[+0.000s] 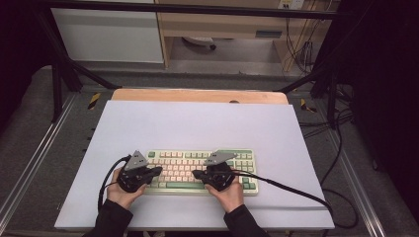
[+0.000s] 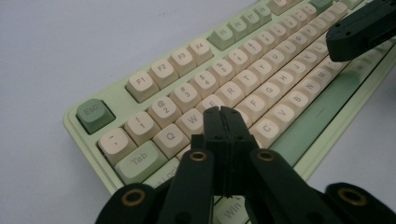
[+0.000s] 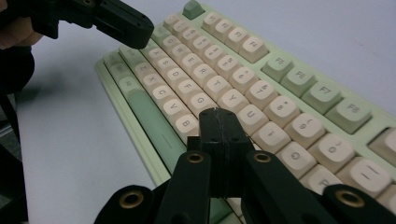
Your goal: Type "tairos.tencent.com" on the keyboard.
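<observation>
A pale green keyboard (image 1: 200, 171) with cream and green keys lies on the white table top, near its front edge. My left gripper (image 1: 157, 171) hovers over the keyboard's left half, jaws pressed together with nothing between them; in the left gripper view its tips (image 2: 223, 112) sit just above the letter keys (image 2: 261, 100). My right gripper (image 1: 195, 174) is over the middle of the keyboard, also shut and empty, its tips (image 3: 219, 113) above the keys (image 3: 243, 100) near the space bar (image 3: 156, 126). The two grippers point at each other, a short gap apart.
The white board (image 1: 197, 133) covers a wooden table (image 1: 197, 95). Black cables (image 1: 296, 190) trail from both grippers across the front of the board. Metal frame rails (image 1: 29, 163) run along both sides; a desk and floor cables lie beyond.
</observation>
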Tool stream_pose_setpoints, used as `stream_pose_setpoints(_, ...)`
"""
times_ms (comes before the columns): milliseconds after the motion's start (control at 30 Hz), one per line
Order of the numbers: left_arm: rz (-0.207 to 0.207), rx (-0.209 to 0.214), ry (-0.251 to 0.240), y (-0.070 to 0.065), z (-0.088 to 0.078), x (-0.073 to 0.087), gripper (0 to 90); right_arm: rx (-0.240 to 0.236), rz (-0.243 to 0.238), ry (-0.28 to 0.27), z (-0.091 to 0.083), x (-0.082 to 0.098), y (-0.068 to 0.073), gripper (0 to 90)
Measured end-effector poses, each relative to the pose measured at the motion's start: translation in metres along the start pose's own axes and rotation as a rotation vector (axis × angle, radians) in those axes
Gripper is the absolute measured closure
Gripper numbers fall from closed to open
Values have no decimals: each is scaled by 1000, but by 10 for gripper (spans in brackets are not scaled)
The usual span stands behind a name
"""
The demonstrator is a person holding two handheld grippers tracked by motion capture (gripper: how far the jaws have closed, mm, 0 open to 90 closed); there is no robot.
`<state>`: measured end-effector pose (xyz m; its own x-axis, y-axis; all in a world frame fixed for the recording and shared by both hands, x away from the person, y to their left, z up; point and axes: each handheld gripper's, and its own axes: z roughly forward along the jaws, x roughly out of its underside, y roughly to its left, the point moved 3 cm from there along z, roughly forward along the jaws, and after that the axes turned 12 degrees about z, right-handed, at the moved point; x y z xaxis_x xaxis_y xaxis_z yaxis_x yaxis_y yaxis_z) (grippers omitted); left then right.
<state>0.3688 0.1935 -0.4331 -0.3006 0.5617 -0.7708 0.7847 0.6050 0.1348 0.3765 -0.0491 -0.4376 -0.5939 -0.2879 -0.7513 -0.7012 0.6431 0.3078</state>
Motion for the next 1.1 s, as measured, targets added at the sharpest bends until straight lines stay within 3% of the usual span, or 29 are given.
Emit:
stream_pose_setpoints(500,16,23,-3,-9,12,-14,899,51,47,-30,-36,13,-31,900)
stream_pose_setpoints(733,17,27,-6,-13,23,-26,899,61,57,-33,-45,18,-37,900)
stream_pose_setpoints(1100,20,27,28,-17,48,-36,899,61,64,-42,-49,21,-39,900)
